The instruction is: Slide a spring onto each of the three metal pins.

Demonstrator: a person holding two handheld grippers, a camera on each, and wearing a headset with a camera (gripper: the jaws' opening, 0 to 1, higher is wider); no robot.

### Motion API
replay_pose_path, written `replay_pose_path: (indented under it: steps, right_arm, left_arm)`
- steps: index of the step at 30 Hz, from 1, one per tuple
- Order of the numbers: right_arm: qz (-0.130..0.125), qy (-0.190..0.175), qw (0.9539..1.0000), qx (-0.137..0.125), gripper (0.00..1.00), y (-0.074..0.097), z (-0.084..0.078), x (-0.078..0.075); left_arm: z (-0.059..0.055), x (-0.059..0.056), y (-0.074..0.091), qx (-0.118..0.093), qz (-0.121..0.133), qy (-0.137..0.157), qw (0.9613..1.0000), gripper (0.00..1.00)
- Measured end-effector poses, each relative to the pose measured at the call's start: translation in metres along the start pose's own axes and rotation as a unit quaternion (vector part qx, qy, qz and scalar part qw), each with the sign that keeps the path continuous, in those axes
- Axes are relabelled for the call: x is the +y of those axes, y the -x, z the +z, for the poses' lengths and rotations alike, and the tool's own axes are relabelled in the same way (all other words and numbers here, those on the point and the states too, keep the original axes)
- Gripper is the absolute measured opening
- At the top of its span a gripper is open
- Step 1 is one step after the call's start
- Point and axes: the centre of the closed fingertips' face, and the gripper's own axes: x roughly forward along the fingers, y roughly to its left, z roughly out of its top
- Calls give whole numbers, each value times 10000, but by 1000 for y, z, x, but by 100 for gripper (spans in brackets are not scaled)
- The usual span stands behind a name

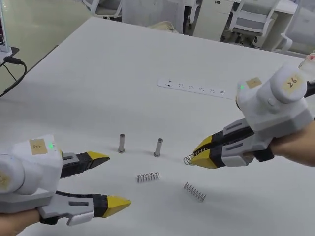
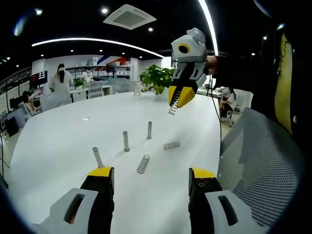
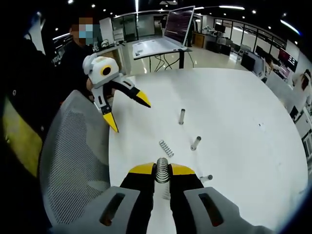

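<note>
One spring (image 3: 162,170), clamped in right tool (image 1: 194,157) — end sticking out

Three cameras, one white table
The head view looks down over the table (image 1: 123,59) from its near edge; the left gripper view sits low, facing across toward the right gripper (image 2: 178,103); the right gripper view looks back at the left gripper (image 3: 131,117) (near-opposite directions). All three share the pins (image 1: 121,143) and loose springs (image 1: 148,177).

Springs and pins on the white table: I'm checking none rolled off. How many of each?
Coiled metal springs: 3 (two lying loose, one in the right gripper)
Silver metal pins: 3
Total: 6
</note>
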Motion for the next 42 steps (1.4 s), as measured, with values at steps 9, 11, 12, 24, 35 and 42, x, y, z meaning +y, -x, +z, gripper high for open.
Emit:
replay_pose_path:
  steps: [9, 11, 12, 24, 35, 42]
  right_arm:
    - [-112, 7, 9999, 98, 8, 6, -2, -13]
    - [-139, 18, 9998, 138, 8, 9, -2, -18]
    - [-164, 37, 9997, 176, 8, 10, -3, -20]
    - [-274, 239, 9972, 653, 8, 19, -3, -53]
    - [-73, 344, 9897, 1388, 8, 5, -20, -79]
    - [43, 424, 9839, 1735, 8, -4, -28, -85]
  left_arm:
    - [-6, 8, 6, 35, 251, -5, 9997, 62]
    - [-7, 9, 7, 52, 285, -14, 9996, 63]
    - [-8, 10, 7, 58, 311, -17, 9995, 64]
    - [-10, 13, 11, 68, 349, -34, 9994, 65]
    - [-10, 10, 11, 59, 341, -49, 9994, 66]
    - [-8, 11, 11, 44, 351, -58, 9994, 66]
